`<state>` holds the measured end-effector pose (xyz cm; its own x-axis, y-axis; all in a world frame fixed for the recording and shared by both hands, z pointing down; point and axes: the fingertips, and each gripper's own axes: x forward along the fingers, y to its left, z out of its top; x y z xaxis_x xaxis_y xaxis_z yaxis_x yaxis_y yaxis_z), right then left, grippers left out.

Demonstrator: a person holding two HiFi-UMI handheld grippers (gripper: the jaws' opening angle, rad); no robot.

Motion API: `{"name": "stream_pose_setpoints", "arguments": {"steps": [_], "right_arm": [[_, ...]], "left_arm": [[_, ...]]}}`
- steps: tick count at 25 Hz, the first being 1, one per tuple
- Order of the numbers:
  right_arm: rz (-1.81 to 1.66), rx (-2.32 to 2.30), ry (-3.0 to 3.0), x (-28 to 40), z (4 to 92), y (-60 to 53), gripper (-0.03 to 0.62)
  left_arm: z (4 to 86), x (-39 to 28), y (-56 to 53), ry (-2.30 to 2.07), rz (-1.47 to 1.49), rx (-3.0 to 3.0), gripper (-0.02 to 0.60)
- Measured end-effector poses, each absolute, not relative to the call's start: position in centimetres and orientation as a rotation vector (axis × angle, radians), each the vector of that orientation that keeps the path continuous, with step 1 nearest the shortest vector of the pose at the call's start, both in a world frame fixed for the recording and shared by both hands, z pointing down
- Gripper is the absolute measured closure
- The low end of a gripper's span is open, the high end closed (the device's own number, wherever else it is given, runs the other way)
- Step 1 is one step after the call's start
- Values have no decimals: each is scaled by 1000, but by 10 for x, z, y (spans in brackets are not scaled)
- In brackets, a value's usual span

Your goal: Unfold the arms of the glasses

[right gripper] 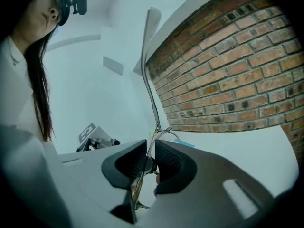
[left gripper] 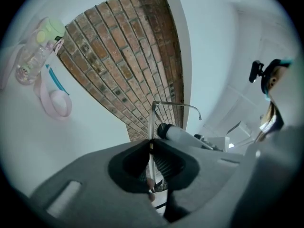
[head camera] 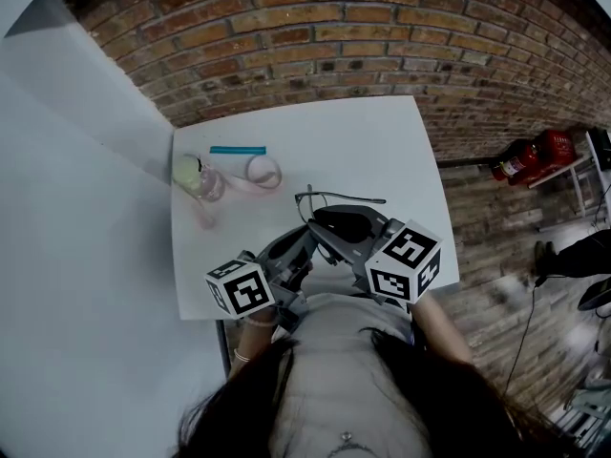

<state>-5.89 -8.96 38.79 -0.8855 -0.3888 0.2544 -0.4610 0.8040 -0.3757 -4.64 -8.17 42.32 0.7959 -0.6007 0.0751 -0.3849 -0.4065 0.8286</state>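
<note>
Left tool [left gripper: 151, 146] and right tool [right gripper: 149, 156] each pinch the thin, dark wire-framed glasses [head camera: 344, 197], held over the white counter [head camera: 382, 141]. They look light, springy and easily bent, so grip near the hinges and swing gently.

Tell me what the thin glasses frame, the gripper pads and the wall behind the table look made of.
Thin dark glasses frame: likely metal wire, slender with a faint sheen. Dark pads of the right gripper: probably rubber, matte with fine ribbing. Wall: reddish-brown brick, rough, pale mortar joints.
</note>
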Motion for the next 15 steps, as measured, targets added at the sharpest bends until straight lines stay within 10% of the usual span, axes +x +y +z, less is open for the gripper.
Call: {"name": "stream_pose_setpoints", "arguments": {"steps": [15], "right_arm": [[538, 712, -2843, -61, 382, -88, 554]], "left_arm": [[425, -55, -82, -729, -358, 1988, 558]]}}
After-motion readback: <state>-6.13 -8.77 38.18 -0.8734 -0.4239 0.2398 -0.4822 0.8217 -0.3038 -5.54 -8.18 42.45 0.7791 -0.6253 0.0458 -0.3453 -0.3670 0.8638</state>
